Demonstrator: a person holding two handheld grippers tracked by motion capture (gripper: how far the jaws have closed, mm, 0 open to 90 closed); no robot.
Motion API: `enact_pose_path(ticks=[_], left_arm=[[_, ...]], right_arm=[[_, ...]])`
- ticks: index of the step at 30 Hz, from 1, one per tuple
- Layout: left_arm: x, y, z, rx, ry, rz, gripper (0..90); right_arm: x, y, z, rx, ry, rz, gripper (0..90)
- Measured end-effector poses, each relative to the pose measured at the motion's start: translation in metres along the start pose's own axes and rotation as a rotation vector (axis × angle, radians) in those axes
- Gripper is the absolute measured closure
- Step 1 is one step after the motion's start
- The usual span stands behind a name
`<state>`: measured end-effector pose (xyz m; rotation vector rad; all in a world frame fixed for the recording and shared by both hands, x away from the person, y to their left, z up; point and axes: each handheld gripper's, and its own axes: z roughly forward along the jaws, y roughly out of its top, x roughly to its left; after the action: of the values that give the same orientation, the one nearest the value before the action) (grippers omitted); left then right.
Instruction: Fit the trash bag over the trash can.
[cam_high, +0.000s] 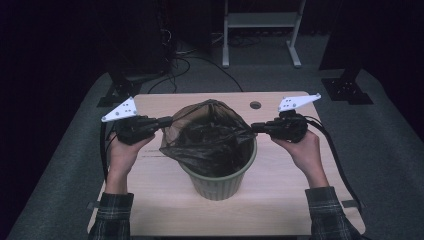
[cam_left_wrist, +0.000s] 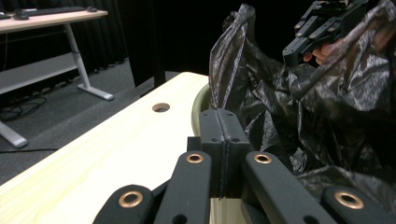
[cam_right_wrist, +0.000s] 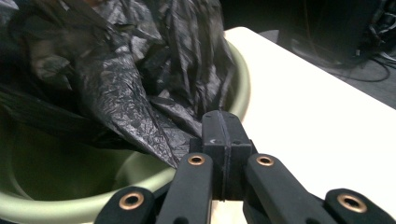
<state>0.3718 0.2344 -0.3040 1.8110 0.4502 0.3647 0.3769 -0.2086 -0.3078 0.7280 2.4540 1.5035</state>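
Black plastic bag (cam_high: 210, 137) is stuffed loosely into a ribbed green bin (cam_high: 220, 182) that's parked near the middle of the table (cam_high: 280, 195), a bit toward the near edge. Most of the bag is bunched up above the rim. Left gripper (cam_high: 167, 121) is clamped shut on the bag's left edge; right gripper (cam_high: 255, 127) is pinched closed at its right edge, film seemingly caught between the pads.

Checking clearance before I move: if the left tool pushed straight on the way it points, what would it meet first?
Probably the crinkled black plastic bag just past the left tool, lining the ribbed green bin.
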Motion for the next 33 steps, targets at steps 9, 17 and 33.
enact_pose_path(ticks=[9, 17, 33], left_arm=[[0.013, -0.013, 0.009, 0.043, 0.041, -0.037, 89.7], [0.019, -0.035, 0.022, 0.134, 0.083, -0.05, 89.8], [0.024, -0.045, 0.019, 0.12, 0.058, -0.087, 89.7]], right_arm=[[-0.019, -0.006, -0.005, 0.036, -0.137, 0.02, 90.0], [-0.035, -0.034, 0.01, 0.106, -0.157, 0.066, 90.0], [-0.032, -0.034, 0.002, 0.04, -0.178, 0.065, 72.0]])
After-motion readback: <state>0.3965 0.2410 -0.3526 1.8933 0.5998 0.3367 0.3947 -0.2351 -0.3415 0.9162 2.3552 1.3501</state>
